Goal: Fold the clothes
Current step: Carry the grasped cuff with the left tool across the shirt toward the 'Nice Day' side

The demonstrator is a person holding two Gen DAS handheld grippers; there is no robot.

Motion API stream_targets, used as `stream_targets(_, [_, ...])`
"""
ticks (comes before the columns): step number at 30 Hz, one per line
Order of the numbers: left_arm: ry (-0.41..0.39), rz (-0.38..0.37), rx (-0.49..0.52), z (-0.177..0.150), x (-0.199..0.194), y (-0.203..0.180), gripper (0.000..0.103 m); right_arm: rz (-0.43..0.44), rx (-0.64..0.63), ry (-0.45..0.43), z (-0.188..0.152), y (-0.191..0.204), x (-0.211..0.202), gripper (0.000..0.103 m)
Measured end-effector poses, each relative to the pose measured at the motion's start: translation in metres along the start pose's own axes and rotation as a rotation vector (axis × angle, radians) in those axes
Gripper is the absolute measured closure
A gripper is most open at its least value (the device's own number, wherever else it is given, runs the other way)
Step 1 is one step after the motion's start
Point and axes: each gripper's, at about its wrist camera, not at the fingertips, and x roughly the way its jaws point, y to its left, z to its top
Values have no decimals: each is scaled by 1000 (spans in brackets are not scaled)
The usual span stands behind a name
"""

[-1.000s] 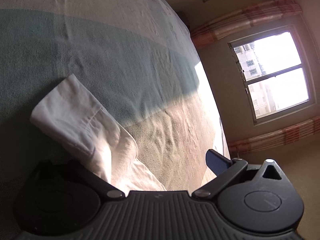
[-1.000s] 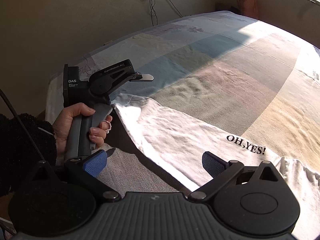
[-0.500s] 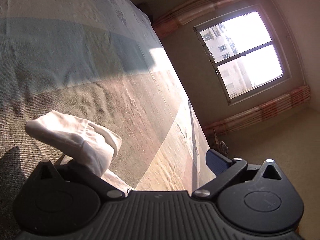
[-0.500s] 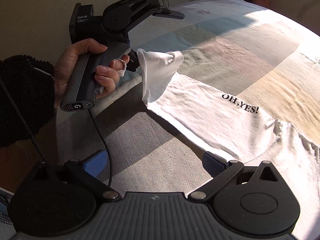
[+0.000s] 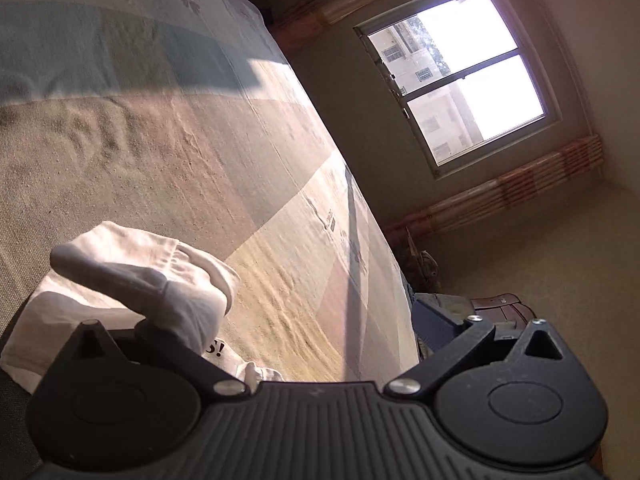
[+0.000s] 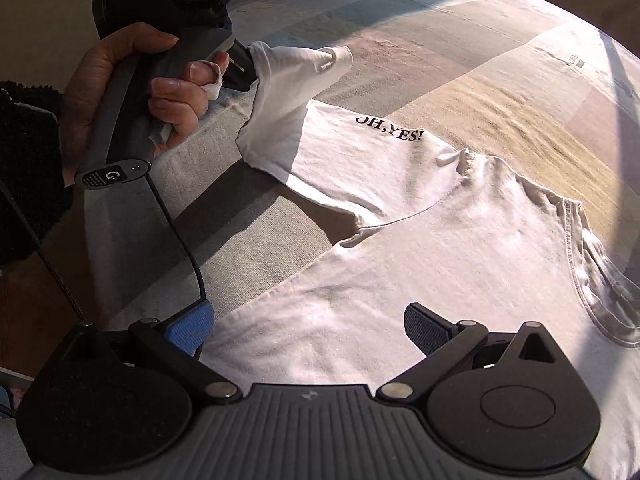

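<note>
The white T-shirt (image 6: pixel 420 264) lies flat, front up, on the bed (image 6: pixel 480 60). Its collar (image 6: pixel 592 264) is well to the right of the black "OH,YES!" print (image 6: pixel 388 130), and its body spreads out below the print.

The print sits on 1 sleeve (image 6: pixel 288 92). The cuff end of that sleeve, just left of the print, is raised off the cover. It is up there because a hand (image 6: pixel 120 92) holds the left tongs (image 5: pixel 304 316) beside it, and the cloth hangs over 1 of their 2 fingers. The left tongs' own camera shows the jaws spread wide, so the sleeve looks hooked and draped rather than pinched. The contact itself is hidden under the cloth.

Lifting the cuff this way probably serves to swing the sleeve back over the print toward the chest, which would be the first fold. The rest of the sleeve, from the print to the armpit seam, lies on the bed and acts as the hinge.

The right tongs (image 6: pixel 308 328) hover well below the print, above the shirt's body. Their jaws are wide apart and grip nothing. They are likely waiting there to pin or smooth the cloth while the sleeve comes across.

Because the cuff is only draped, it could slip off the finger partway through the swing.
</note>
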Motion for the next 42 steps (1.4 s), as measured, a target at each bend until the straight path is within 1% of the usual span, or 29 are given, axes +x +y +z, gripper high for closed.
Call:
stream_targets(2, [21, -7, 12, -12, 9, -9, 2, 4, 10, 16, -10, -8, -4, 0])
stream_targets(5, [44, -15, 34, -29, 20, -22, 2, -13, 4, 45, -28, -19, -13, 0])
stream_targets(7, [52, -15, 30, -39, 27, -29, 2, -34, 0, 63, -41, -28, -20, 0])
stream_targets(11, [54, -22, 36, -55, 37, -42, 2, -40, 23, 75, -62, -48, -34, 0])
stream_targets(15, [65, -20, 67, -68, 46, -56, 2, -45, 27, 70, -71, -58, -49, 0])
stream_targets(18, [86, -12, 95, -79, 52, -66, 2, -40, 37, 57, -73, -65, -61, 0])
stream_targets(23, [109, -12, 139, -98, 60, -83, 2, -56, 29, 41, -75, -71, -78, 0])
stream_targets(29, [120, -22, 136, -123, 73, -96, 2, -68, 29, 27, -87, -78, -91, 0])
stream_targets(31, [124, -18, 150, -131, 76, -101, 2, -72, 30, 21, -94, -80, -97, 0])
stream_targets(36, [142, -13, 199, -152, 81, -114, 2, -53, 35, 50, -114, -83, -105, 0])
stream_targets(42, [182, -8, 282, -176, 89, -131, 2, -43, 50, 77, -137, -84, -113, 0])
